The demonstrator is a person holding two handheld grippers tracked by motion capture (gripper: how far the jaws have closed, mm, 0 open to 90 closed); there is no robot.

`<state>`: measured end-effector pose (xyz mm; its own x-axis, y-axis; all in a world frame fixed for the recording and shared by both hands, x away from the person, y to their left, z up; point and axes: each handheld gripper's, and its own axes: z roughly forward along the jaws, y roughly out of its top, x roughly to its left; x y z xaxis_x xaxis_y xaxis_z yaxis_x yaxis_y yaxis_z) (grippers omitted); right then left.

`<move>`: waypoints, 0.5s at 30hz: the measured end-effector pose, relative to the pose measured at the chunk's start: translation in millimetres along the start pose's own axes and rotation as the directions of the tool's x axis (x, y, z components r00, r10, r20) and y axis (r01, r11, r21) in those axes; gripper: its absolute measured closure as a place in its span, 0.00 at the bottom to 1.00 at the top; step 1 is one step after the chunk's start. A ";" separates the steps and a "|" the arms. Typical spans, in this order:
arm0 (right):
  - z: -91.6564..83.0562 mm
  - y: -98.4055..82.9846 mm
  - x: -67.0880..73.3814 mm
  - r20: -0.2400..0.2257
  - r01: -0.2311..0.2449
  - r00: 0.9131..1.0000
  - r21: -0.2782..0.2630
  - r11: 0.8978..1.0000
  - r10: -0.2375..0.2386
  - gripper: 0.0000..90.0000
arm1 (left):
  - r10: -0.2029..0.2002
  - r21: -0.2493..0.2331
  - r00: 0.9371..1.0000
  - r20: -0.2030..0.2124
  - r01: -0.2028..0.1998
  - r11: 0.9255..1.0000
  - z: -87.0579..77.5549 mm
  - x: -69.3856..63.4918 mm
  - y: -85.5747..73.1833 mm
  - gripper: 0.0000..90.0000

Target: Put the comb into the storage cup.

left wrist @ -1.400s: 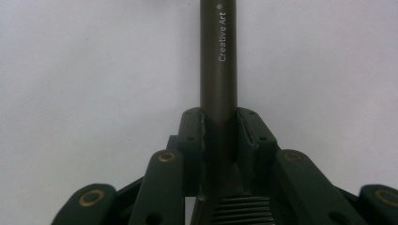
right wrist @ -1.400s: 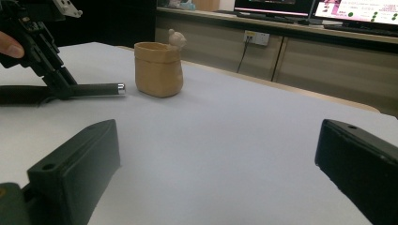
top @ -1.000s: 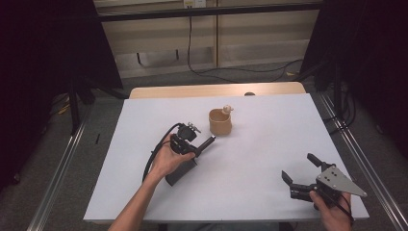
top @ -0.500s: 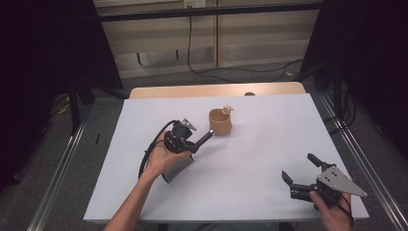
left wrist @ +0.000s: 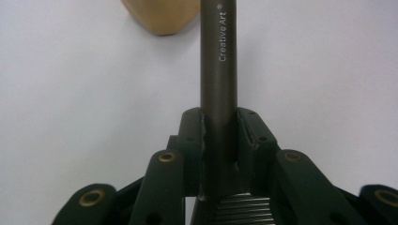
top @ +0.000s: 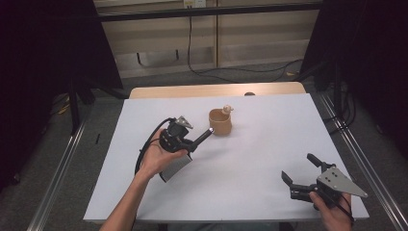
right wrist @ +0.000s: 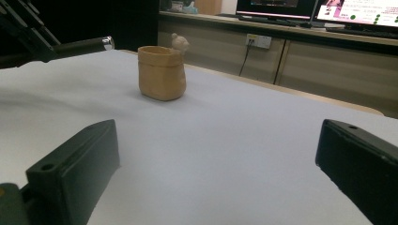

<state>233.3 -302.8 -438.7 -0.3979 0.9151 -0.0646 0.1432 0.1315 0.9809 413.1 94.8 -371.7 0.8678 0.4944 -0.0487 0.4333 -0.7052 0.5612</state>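
We grip the stiff, light, slick pen [left wrist: 219, 70] low in our left gripper [top: 204, 136]; the right gripper [top: 299, 174] gapes empty.

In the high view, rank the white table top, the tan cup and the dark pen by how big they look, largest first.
1. White table top, by far the largest.
2. Tan cup.
3. Dark pen, held in the left tongs; part of it is hidden there, so its place below the cup is unsure.

The dark pen [left wrist: 219, 61] bears the white words "Creative Art" along its barrel, followed by a small registered mark. Writing on the monitors [right wrist: 361, 10] is too small to read.
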 end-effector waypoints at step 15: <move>10.1 9.2 12.6 -0.140 0.016 0.990 0.047 0.999 -0.009 0.01 | 0.060 -0.019 0.997 0.051 -0.059 0.998 -11.5 -23.3 -1.1 0.81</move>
<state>238.8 -286.2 -432.3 -0.5218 0.8517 -0.0476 0.1792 0.1639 0.9701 389.6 89.9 -361.6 0.9037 0.4244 -0.0569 0.3763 -0.7237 0.5784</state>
